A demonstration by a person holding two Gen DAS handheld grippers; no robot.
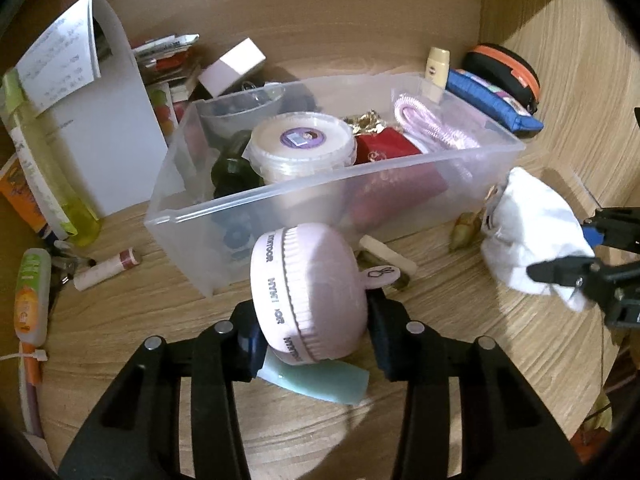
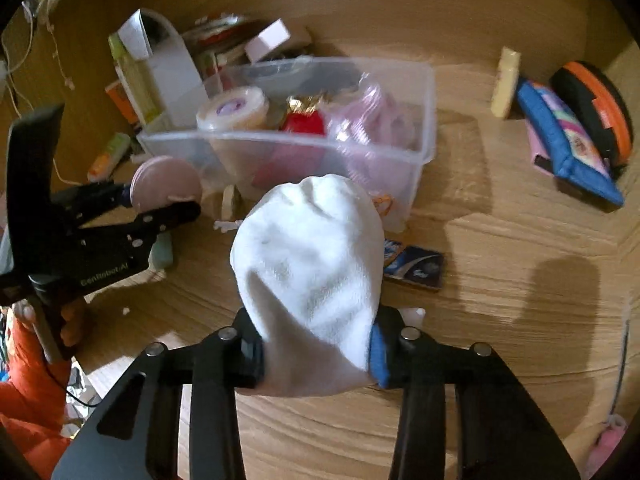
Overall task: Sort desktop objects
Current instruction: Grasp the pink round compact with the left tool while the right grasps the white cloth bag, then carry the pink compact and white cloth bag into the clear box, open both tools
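The left hand-held gripper [image 1: 316, 336] clamps a smooth, round pink case [image 1: 308, 296] tipped on edge, flat faces sideways, just before the translucent plastic bin [image 1: 280, 196]. The right hand-held gripper [image 2: 316, 354] pinches a soft white knit sock [image 2: 308, 264], toe towards the bin. Bare wood-grain bench [image 2: 500, 240] lies right of the bin.

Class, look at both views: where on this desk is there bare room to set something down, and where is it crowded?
Bare wood lies right of the clear bin, between it and the blue pouch, and in front of the small dark box. Crowded: the bin's inside, and the corner by the papers and yellow bottle.
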